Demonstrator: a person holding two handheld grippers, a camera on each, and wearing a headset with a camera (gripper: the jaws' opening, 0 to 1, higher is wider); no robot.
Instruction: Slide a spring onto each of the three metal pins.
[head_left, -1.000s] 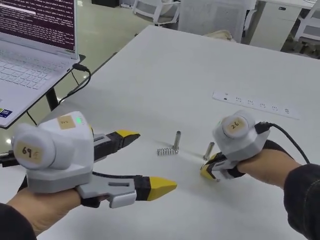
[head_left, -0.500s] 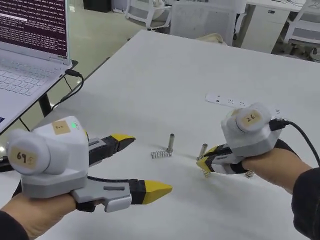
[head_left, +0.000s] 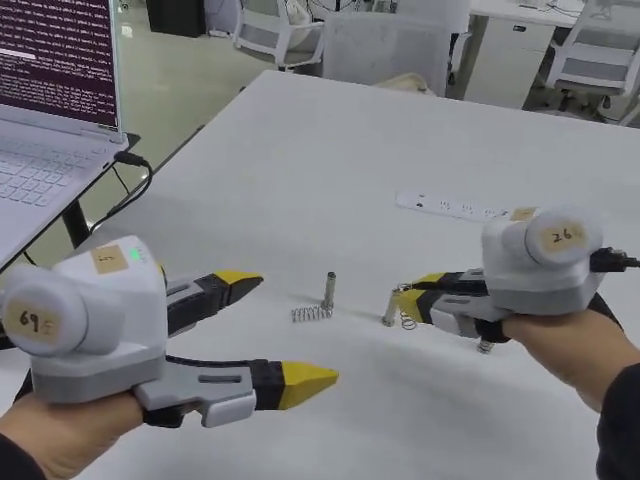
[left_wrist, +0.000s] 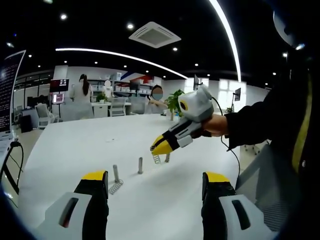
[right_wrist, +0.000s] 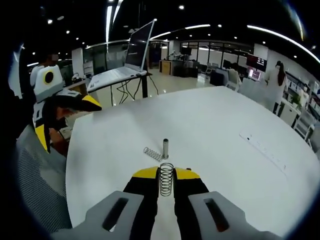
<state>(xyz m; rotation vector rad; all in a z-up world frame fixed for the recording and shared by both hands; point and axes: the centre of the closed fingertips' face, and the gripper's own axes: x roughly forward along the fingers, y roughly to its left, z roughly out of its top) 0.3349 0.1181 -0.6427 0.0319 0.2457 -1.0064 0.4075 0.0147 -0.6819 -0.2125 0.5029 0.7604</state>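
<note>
- As far as I can see, no pin wears a spring yet, so all three slides look still to do.
- The right hand-held gripper (head_left: 413, 300) is pinched on a small coiled steel spring (right_wrist: 166, 179), held just beside a short grey metal pin (head_left: 390, 310) standing on the white desk (head_left: 330, 160).
- A second coiled steel spring (head_left: 311, 313) lies flat close by the foot of another upright metal pin (head_left: 330, 288).
- The left hand-held gripper (head_left: 275, 332) hovers with its jaws wide and holds nothing.
- Compared with half a second ago, the right hand-held gripper has risen off the desk and levelled out. The lying spring and both pins have kept their places.
</note>
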